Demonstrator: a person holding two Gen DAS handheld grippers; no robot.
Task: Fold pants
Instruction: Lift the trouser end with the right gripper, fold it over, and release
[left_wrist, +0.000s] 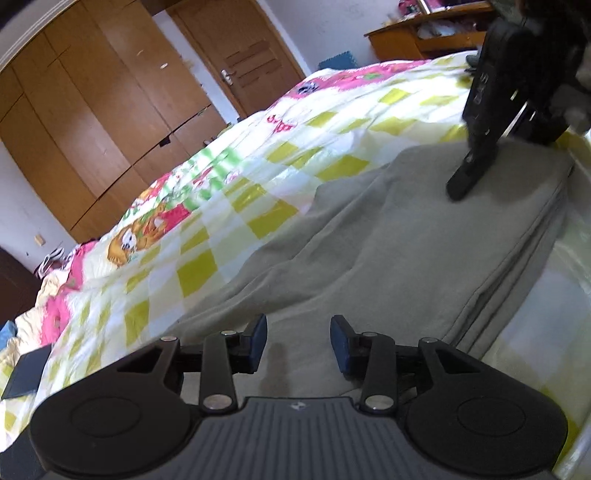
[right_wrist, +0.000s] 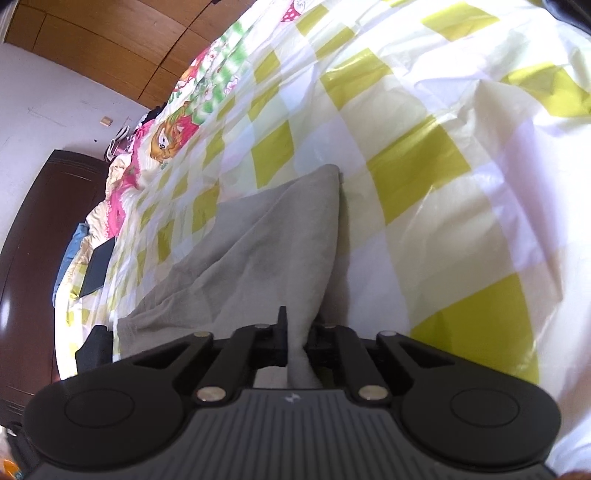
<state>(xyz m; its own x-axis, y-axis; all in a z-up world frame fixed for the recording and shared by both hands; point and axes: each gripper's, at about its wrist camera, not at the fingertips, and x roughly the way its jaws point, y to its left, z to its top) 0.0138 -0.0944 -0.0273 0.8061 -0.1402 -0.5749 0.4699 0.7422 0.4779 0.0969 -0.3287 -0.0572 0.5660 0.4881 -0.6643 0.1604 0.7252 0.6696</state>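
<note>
My left gripper (left_wrist: 299, 341) hangs unclenched over the grey pants (left_wrist: 388, 251) lying partly folded on the checked quilt (left_wrist: 221, 206), while my right gripper (right_wrist: 295, 339) pinches their fabric, its fingertips mostly buried in cloth.

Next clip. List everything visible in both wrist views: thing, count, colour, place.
pants: one, grey-beige, partly folded on the bed, layered edge at right.
bedspread: one, white and yellow-green checks with pink cartoon prints, covering the bed.
wardrobe: one, light wood, far wall.
door: one, light wood, beside wardrobe.
desk: one, wooden, cluttered, beyond the bed.
dark flat object: one, black, bed's far edge.
headboard: one, dark brown.
left hand-held gripper: open above pants.
right hand-held gripper: shut on pants fabric.
</note>
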